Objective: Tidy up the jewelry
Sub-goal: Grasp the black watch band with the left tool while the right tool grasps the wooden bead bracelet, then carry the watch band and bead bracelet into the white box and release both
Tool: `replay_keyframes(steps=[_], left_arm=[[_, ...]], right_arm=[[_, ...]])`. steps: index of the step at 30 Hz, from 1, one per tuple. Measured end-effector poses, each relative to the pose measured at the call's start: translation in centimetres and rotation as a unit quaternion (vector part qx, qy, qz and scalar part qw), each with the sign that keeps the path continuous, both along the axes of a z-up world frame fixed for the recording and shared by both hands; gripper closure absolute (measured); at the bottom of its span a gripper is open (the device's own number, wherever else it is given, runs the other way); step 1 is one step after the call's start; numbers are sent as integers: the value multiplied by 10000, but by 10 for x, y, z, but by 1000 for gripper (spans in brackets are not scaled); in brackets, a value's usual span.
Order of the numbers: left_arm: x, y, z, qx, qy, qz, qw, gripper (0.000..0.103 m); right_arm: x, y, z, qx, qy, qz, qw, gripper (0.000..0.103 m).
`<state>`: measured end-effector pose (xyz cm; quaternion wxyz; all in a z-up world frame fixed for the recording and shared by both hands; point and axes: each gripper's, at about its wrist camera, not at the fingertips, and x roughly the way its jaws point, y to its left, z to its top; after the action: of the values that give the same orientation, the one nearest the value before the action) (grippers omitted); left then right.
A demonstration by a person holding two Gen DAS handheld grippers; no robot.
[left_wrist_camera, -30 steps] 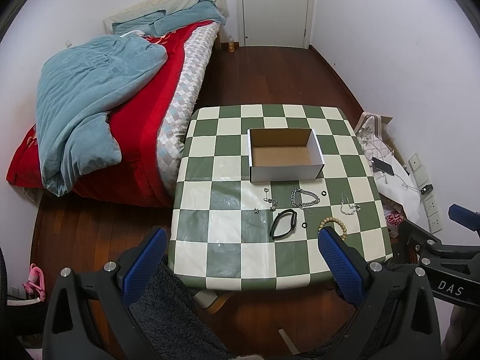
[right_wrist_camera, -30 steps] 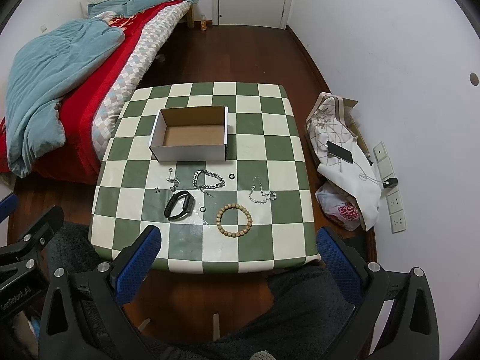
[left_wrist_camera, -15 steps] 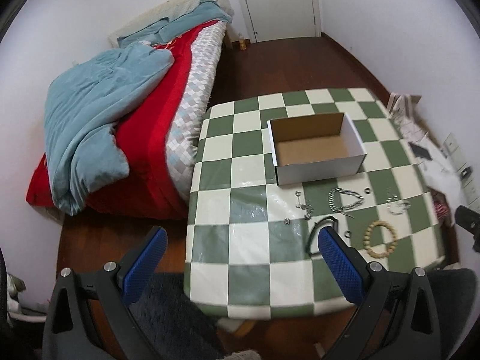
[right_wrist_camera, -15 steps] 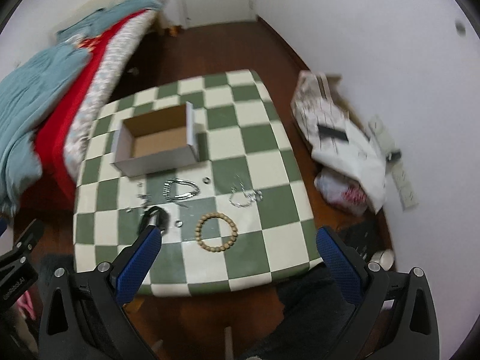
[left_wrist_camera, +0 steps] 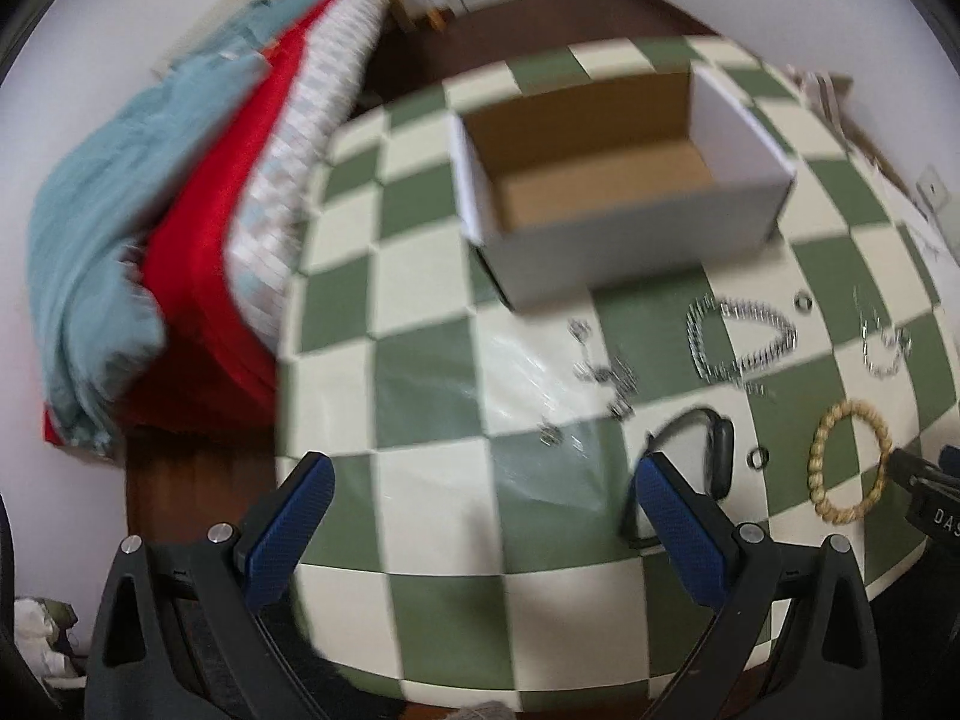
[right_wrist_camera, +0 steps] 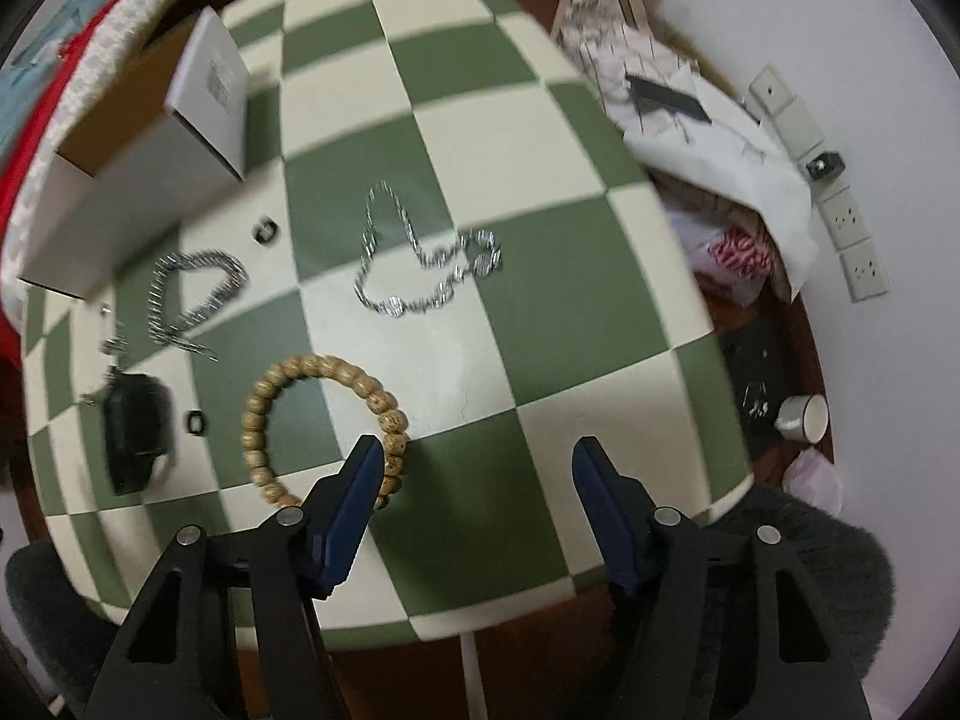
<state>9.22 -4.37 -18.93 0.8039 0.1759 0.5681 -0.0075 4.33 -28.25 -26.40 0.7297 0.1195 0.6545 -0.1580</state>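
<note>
Right claw (right_wrist_camera: 477,459): jaws closing, nothing between them; I see only bare checkered table (right_wrist_camera: 468,138) under the gap. Its left finger sits over the near edge of the bead bracelet (right_wrist_camera: 324,420), no grip that I can tell.

Left claw (left_wrist_camera: 483,480): jaws spread wide, holding nothing, above the table's near part. Its right finger overlaps the black band (left_wrist_camera: 702,456) in view.

Items I count on the table:
- Box (left_wrist_camera: 606,180), white outside, brown inside, open top, nothing visible in it; stands at the far side.
- Silver chain (right_wrist_camera: 192,294), looped, just in front of the box.
- Thin necklace (right_wrist_camera: 414,264), looped, right of the chain.
- Bead bracelet, tan, nearest the right claw.
- Black band, left of the bracelet.
- Two small dark rings: one (right_wrist_camera: 266,232) beside the box, one (right_wrist_camera: 195,422) between band and bracelet.
- Small silver pieces (left_wrist_camera: 606,372), blurred, left of the chain; kind unclear.

Bed (left_wrist_camera: 198,198) with red and blue covers lies left of the table.
</note>
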Motion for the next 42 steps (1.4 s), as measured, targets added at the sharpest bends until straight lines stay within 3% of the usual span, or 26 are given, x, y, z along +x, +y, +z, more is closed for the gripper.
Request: replay_keyframes(steps=[4,7,9,12,13,15,16,24,32,42], left_arm=[[5,-8,-29,-215,503,-45,9985,4],[8,-11,-44,-306,745,-48,9967,21],[11,-11,-52,-444,891,-48,9950,38],[11,-13,-55,-866,1019,-104,9910,76],[10,-14,-55,-916,1041,-118,9903,93],[7,-18,-55,-878,1014,-167,9908,95],[6,-19,-55,-866,1005,-202,9910,96],[-12,-13,-31,-835,733,-162,9937,100],[-15,-9,22,-1167,278,-68,9928,100],[21,-8,87,-1299,-531,22,9901,100]], right_arm=[[1,8,-14,18,10,69,10000,37],[-1,13,-16,7,-16,136,9999,39],[-3,17,-17,-7,-53,188,9998,39],[-3,26,-15,-13,-109,256,9996,40],[-4,29,-14,-35,-172,303,9994,45],[-2,36,-10,-68,-266,375,9989,67],[-1,37,-9,-52,-283,399,9988,93],[-10,28,11,606,-657,144,9959,94],[-6,38,67,808,-1267,395,9879,94],[35,57,141,932,-1964,854,9723,94]])
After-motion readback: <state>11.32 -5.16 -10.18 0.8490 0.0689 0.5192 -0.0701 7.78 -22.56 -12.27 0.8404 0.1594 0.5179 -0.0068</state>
